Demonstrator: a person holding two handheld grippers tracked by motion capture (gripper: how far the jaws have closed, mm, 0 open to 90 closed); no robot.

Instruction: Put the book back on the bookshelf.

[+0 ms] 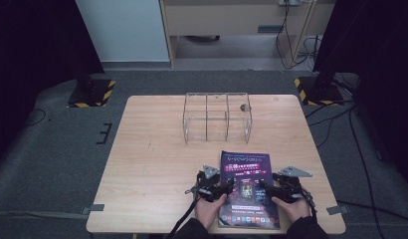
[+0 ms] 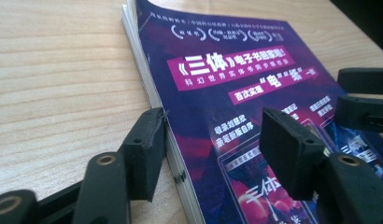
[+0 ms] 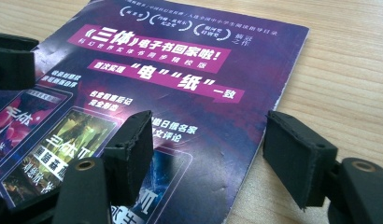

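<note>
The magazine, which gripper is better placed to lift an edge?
Probably left: the left gripper straddles the magazine with one jaw at its page edge; the right gripper sits open higher above the opposite edge.

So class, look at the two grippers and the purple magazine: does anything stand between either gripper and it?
Nothing visible does. The left gripper straddles the magazine's left edge and the right gripper its right edge, both open.

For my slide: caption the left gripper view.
Open left gripper straddles the spine edge of a purple magazine on the wooden table.
</note>
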